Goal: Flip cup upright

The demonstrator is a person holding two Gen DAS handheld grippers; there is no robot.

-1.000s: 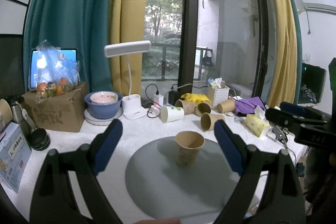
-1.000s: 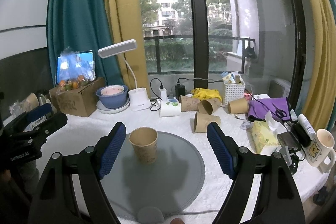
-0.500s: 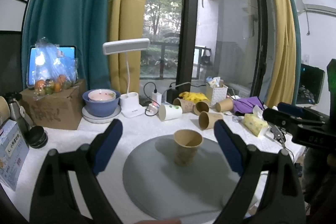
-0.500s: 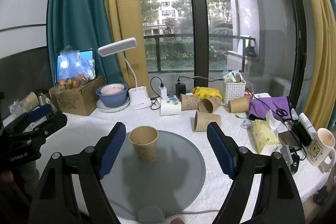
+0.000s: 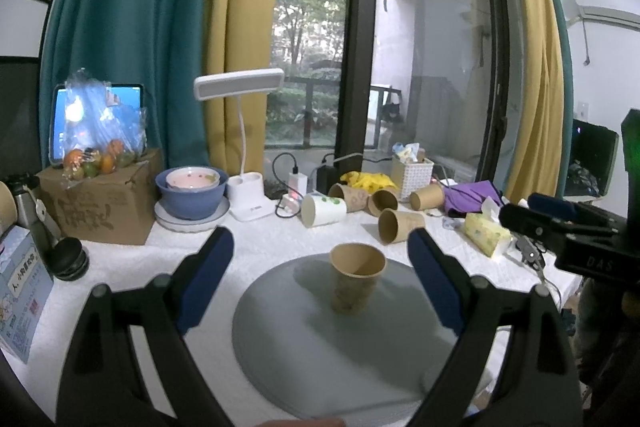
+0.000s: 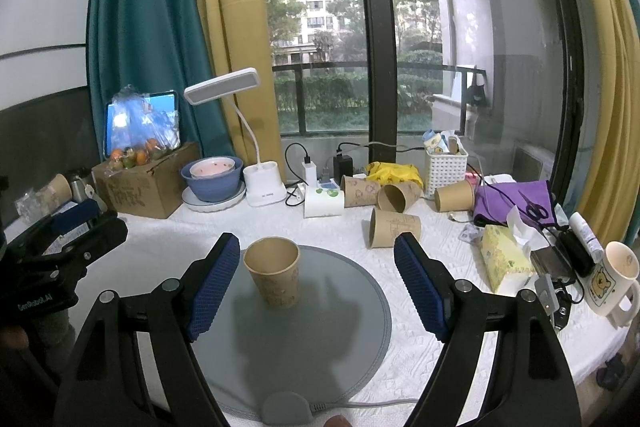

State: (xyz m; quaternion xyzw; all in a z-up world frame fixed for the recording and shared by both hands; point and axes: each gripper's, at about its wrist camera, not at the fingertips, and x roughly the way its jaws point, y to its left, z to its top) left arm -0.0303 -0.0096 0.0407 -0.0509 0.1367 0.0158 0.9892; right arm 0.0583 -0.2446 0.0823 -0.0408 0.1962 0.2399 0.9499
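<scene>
A brown paper cup (image 5: 356, 277) stands upright, mouth up, on a round grey mat (image 5: 304, 343); it also shows in the right wrist view (image 6: 274, 277) on the mat (image 6: 320, 339). My left gripper (image 5: 318, 279) is open and empty, held back from the cup and above the mat. My right gripper (image 6: 316, 287) is open and empty, with the cup near its left finger (image 6: 212, 287) but apart from it. The right gripper shows at the right of the left wrist view (image 5: 560, 231); the left gripper shows at the left of the right wrist view (image 6: 60, 251).
Several paper cups lie on their sides behind the mat (image 6: 394, 227). A desk lamp (image 6: 264, 187), blue bowl (image 6: 214, 179), cardboard box (image 6: 148, 187), white basket (image 6: 446, 167), tissue pack (image 6: 506, 259) and mug (image 6: 614, 279) crowd the white table's back and right.
Both grippers have drawn slightly back and up from the cup; the cup stays upright on the mat.
</scene>
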